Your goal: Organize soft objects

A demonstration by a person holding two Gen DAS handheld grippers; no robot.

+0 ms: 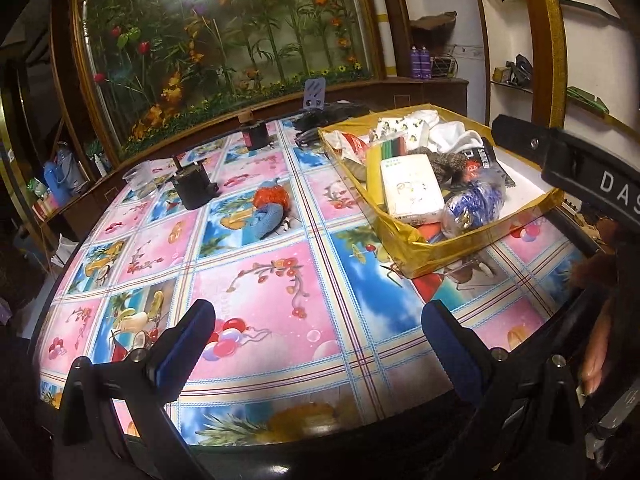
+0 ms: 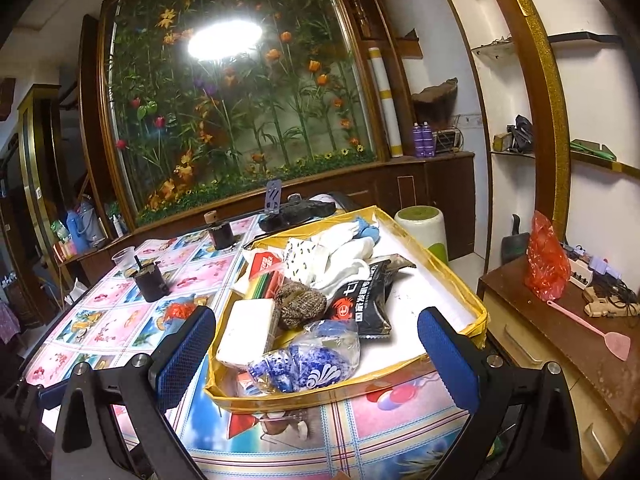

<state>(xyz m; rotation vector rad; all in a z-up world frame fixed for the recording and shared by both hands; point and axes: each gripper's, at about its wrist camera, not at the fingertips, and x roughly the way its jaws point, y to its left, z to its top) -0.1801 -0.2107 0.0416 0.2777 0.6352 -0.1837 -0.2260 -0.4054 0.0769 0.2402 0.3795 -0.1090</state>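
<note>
Both the left tool and right tool hung spread and empty; a blue-orange knitted toy lay on the worktop, apart from the yellow-lined box of soft goods.

Right gripper cut off by frame edge at 3 o'clock, tips unseen. Orange-blue soft toy half hidden behind left finger at 9 o'clock. Black packet lettering too small to read.

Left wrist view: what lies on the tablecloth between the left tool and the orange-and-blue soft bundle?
Nothing: in the left wrist view only bare patterned tablecloth stretches from the open left tool to the orange-and-blue soft bundle.
</note>
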